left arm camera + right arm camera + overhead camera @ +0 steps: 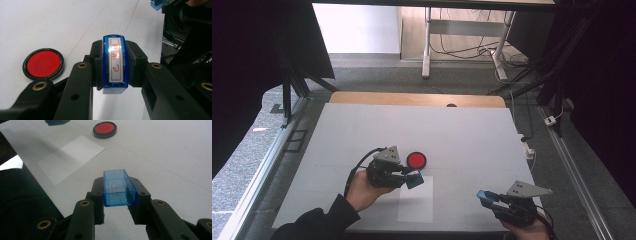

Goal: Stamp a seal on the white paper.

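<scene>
My left gripper (413, 178) (115, 63) is shut on a blue stamp (115, 62) (414, 179) with red characters on its white label, held above the table beside a round red ink pad (416, 160) (43, 63) (105, 129). A white sheet of paper (415, 199) (71, 157) lies flat in front of the stamp. My right gripper (488, 196) (120, 191) is shut on the stamp's clear blue cap (119, 188) (486, 195), open side up, near the table's front right.
The white table (462, 135) has a wooden strip along its far edge. Aluminium rails run down both sides, with cables and a table frame on the floor beyond. Bare table surface stretches between the two grippers and behind the ink pad.
</scene>
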A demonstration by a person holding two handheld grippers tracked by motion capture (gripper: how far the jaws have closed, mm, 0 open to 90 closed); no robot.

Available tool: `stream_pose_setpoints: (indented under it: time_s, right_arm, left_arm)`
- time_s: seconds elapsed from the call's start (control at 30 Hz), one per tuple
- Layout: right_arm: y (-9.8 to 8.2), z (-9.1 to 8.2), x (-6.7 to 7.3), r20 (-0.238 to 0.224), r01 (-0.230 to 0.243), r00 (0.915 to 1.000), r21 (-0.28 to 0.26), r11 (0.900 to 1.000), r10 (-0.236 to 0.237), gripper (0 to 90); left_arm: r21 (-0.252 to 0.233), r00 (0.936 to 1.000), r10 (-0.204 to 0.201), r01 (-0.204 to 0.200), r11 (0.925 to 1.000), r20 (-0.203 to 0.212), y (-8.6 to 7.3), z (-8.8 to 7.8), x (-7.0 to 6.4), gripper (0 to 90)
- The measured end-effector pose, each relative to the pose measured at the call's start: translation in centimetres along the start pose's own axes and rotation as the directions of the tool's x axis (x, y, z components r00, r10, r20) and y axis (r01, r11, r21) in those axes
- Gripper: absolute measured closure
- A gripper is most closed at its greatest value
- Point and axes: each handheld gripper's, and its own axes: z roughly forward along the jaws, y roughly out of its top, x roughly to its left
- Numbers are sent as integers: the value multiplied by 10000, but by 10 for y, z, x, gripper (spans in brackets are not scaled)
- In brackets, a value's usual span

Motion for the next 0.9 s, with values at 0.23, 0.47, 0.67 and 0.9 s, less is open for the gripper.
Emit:
stream_pose_setpoints:
  time_s: [0.23, 0.47, 0.67, 0.9]
  right_arm:
    - [0, 0, 0, -52, 24, 10000, -37, 10000, -25, 683]
    - [0, 0, 0, -71, 55, 10000, -37, 10000, -55, 683]
    - [0, 0, 0, -70, 51, 10000, -21, 10000, -51, 683]
    - [1, 1, 0, -83, 53, 10000, -6, 10000, -53, 683]
  left_arm:
    - [216, 9999, -100, 100, 9997, 26, -8, 7, -3, 699]
    - [379, 9999, -135, 139, 9992, -106, -15, 18, -4, 699]
    - [670, 9997, -208, 219, 9975, -159, -20, 28, -2, 699]
    - [1016, 9990, -34, 80, 9948, -455, -24, 38, -1, 700]
